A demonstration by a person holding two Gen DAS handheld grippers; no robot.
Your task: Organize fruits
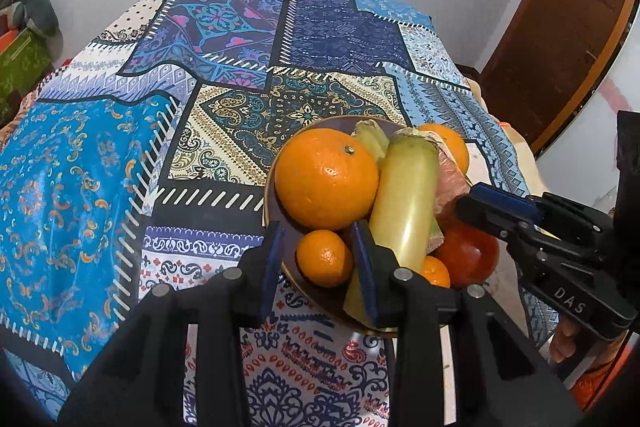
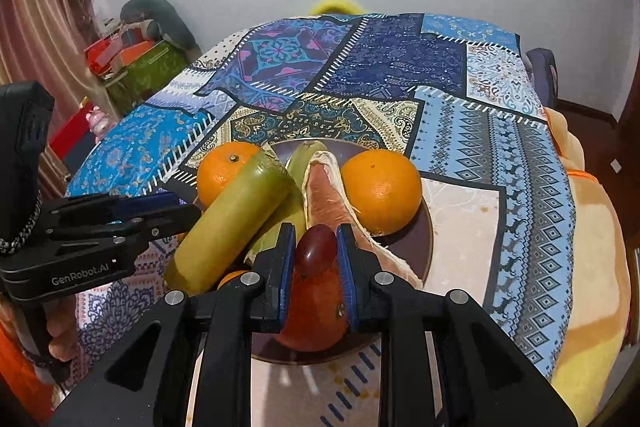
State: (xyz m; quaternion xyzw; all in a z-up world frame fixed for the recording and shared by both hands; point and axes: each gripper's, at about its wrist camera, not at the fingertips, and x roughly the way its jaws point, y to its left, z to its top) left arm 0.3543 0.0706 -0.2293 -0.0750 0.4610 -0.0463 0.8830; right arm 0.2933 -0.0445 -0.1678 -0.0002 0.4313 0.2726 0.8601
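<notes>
Grape (image 2: 316, 249) pinched in my right hand-held gripper (image 2: 314, 247) above the apple (image 2: 316, 319), my left hand-held gripper (image 1: 318, 259) clamped on the plate (image 1: 269, 195) rim, oranges (image 1: 326, 179) and bananas (image 1: 406, 203) piled beyond, patchwork-covered counter (image 1: 160, 131) behind.

Right gripper (image 2: 314, 247), jaws closed on a red grape (image 2: 316, 247) above a red apple (image 2: 316, 319). Brown plate (image 2: 420, 251) on the patterned desk (image 2: 460, 155) holds two oranges (image 2: 382, 187), green bananas (image 2: 236, 215) and a pomelo segment (image 2: 332, 199). Left gripper (image 2: 168, 211) enters beside the bananas.
</notes>
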